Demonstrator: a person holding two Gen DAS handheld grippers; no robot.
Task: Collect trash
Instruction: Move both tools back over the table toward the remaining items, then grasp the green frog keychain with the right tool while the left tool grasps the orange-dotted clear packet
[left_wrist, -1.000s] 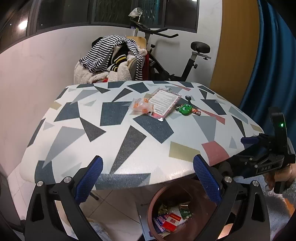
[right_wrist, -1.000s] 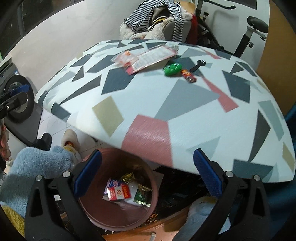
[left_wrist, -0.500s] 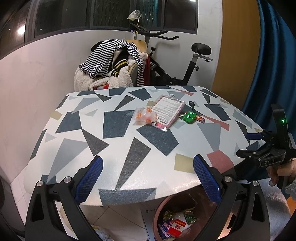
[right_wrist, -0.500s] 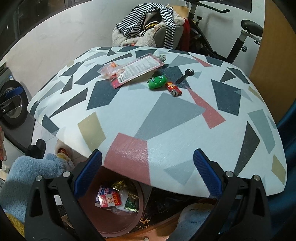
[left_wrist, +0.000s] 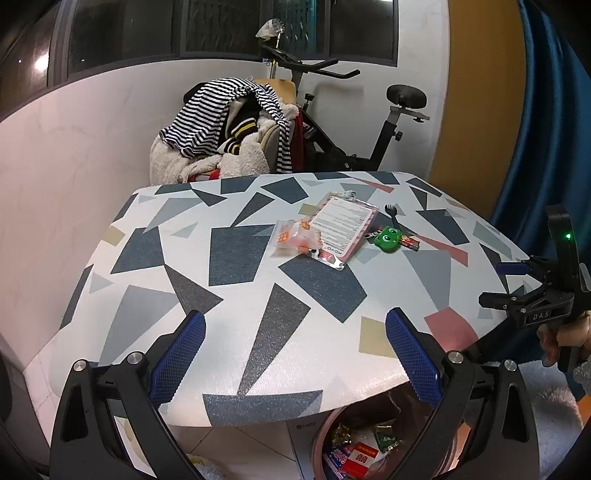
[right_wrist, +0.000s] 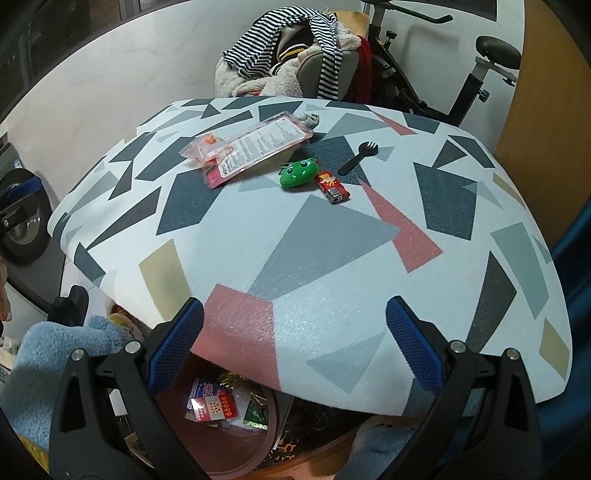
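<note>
On the patterned table (left_wrist: 236, 332) (right_wrist: 332, 273) lie a clear orange snack wrapper (left_wrist: 295, 238) (right_wrist: 207, 147), a pink flat package with a white label (left_wrist: 341, 227) (right_wrist: 258, 147), a green frog toy (left_wrist: 388, 238) (right_wrist: 298, 173), a red lighter (left_wrist: 410, 242) (right_wrist: 332, 186) and a black spork (left_wrist: 392, 214) (right_wrist: 355, 158). A brown bin (left_wrist: 321, 435) (right_wrist: 236, 454) with wrappers stands under the table's near edge. My left gripper (left_wrist: 295, 358) is open and empty over the near edge. My right gripper (right_wrist: 293, 347) is open and empty, also seen in the left wrist view (left_wrist: 532, 306).
A chair heaped with striped clothes (left_wrist: 229, 136) (right_wrist: 295, 48) and an exercise bike (left_wrist: 369, 122) stand behind the table. A blue curtain (left_wrist: 554, 110) hangs at the right. A blue fluffy slipper (right_wrist: 55, 350) is at the lower left.
Both grippers have risen and moved forward over the table edge. The bin has slid lower in both views. Both stay open and empty.
</note>
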